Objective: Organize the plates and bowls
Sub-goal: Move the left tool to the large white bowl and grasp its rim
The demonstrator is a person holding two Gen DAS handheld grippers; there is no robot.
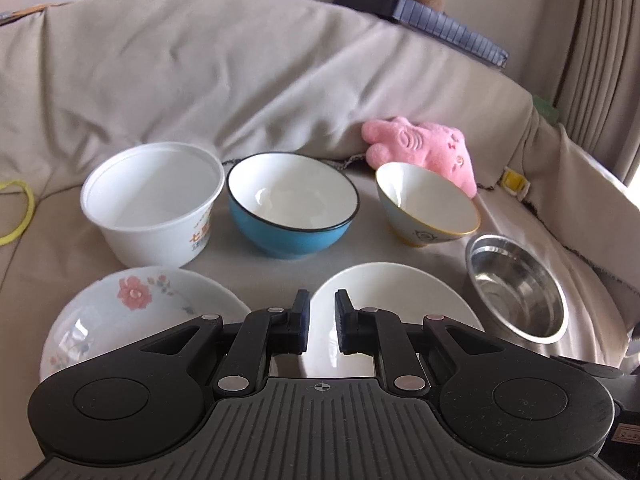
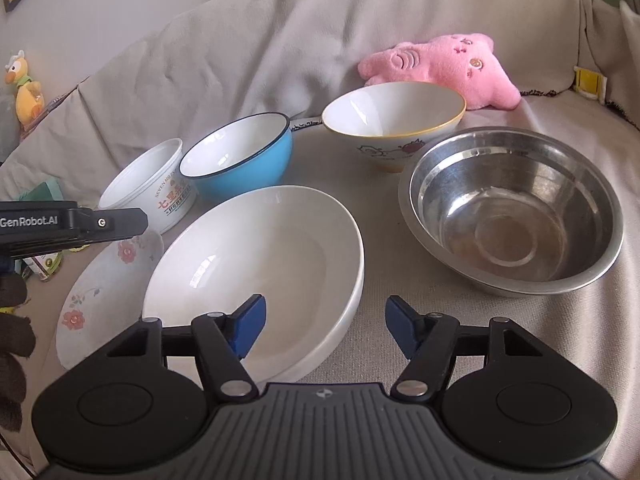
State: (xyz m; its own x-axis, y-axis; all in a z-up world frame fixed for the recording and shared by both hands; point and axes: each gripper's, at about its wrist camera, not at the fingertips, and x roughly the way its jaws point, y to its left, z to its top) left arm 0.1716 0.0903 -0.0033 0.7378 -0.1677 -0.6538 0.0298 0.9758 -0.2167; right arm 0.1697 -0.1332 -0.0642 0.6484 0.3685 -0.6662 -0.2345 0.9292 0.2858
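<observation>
On a beige-covered sofa seat stand a white plastic tub point(image 1: 152, 200), a blue bowl point(image 1: 292, 204), a tilted cream bowl with a yellow rim point(image 1: 428, 204) and a steel bowl point(image 2: 512, 208). In front of them lie a floral plate point(image 1: 132, 304) and a white deep plate point(image 2: 260, 260). My left gripper point(image 1: 322, 300) hovers between the two plates, shut with nothing in it. My right gripper point(image 2: 325, 308) is open at the deep plate's near right rim. One pad is over the plate's inside, the other is outside it, and neither touches the plate.
A pink plush toy point(image 2: 440, 72) lies against the sofa back behind the cream bowl. A dark flat case point(image 1: 436, 16) rests on top of the backrest. A yellow band point(image 1: 20, 212) lies at the left. A gloved hand point(image 2: 12, 340) holds the left gripper's body point(image 2: 100, 224).
</observation>
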